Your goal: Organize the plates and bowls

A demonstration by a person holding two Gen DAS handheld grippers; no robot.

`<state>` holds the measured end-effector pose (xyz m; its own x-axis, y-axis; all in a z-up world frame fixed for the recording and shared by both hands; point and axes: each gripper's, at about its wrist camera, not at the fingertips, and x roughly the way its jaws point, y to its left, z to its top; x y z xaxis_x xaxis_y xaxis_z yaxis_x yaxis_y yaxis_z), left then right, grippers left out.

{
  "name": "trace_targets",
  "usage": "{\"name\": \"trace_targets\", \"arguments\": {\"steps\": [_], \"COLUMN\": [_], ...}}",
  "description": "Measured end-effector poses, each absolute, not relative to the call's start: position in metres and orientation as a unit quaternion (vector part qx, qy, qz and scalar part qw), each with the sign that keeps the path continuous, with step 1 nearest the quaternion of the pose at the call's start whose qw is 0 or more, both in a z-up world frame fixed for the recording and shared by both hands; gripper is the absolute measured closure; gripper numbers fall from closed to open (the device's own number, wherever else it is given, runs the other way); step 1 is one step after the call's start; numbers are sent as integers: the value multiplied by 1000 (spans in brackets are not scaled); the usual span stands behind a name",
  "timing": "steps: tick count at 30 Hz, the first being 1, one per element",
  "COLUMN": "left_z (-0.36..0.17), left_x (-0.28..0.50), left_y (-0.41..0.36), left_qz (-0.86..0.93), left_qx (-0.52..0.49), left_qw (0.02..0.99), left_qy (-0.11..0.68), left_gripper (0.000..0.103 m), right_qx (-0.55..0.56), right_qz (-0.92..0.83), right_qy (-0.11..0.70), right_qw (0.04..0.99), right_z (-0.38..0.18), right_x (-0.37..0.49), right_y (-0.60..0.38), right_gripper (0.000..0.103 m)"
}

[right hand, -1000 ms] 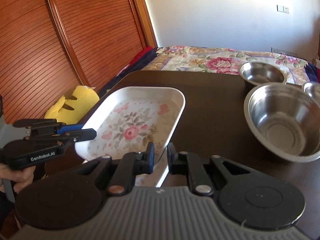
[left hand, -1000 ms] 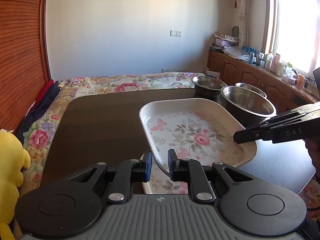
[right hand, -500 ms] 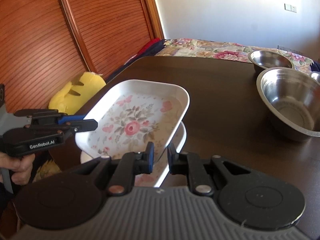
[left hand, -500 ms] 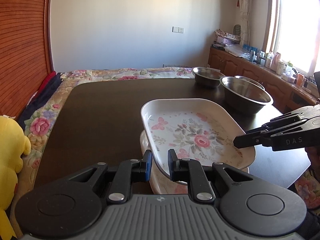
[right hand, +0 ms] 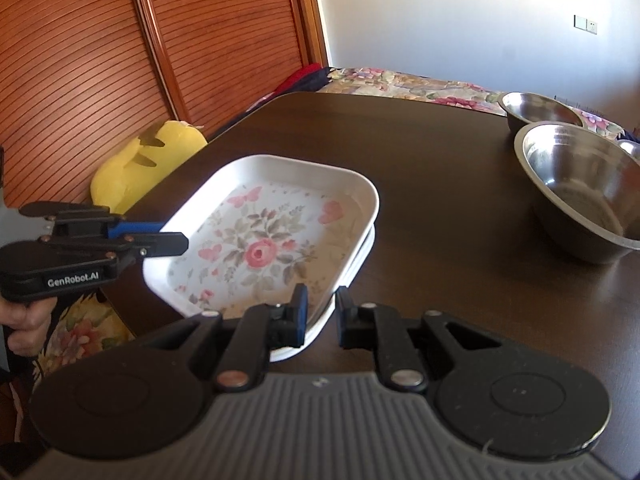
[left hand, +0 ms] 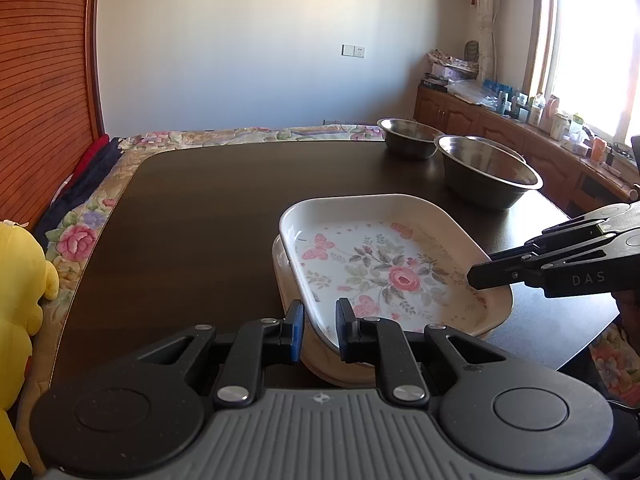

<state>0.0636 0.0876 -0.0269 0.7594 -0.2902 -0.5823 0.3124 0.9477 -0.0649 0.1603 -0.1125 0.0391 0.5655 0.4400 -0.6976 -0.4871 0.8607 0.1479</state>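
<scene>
1. Two pieces of writing can be read: "GenRobot.AI" in white on the side of the left gripper (right hand: 172, 242) as the right wrist view shows it, and "DAS" on the side of the right gripper (left hand: 478, 276) as the left wrist view shows it.
2. Left gripper: its jaws are nearly closed and clamp the near left rim of the floral plate (left hand: 394, 272), one finger inside the rim and one outside.
3. Right gripper: its jaws are likewise nearly closed and pinch the opposite rim of the same plate.
4. Floral plate: white, rectangular with rounded corners, printed with a pink rose, leaves and butterflies. It sits nested over a second white plate (left hand: 280, 276) whose rim shows just beneath it at the near edge of the dark table (left hand: 200, 220); whether the two touch I cannot tell.
5. Bowls: a large steel bowl (left hand: 488, 170) stands on the table beyond the plates, a smaller steel bowl (left hand: 408, 132) farther back, and the rim of a third bowl (left hand: 500, 148) shows just behind the large one.
6. Beside the table's left edge lies a yellow plush toy (right hand: 148, 164); a person's hand (right hand: 24, 320) grips the left gripper's handle.
</scene>
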Motion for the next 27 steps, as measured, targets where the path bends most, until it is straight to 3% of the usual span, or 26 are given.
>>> {"name": "trace_targets", "arguments": {"steps": [27], "left_z": [-43], "left_x": [66], "left_y": [90], "left_qz": [-148], "left_qx": [16], "left_qw": [938], "left_qy": [312], "left_gripper": [81], "right_qx": [-3], "right_qz": [259], "right_qy": [348], "right_qw": [901], "right_z": [26], "right_x": [154], "right_y": [-116], "right_gripper": [83]}}
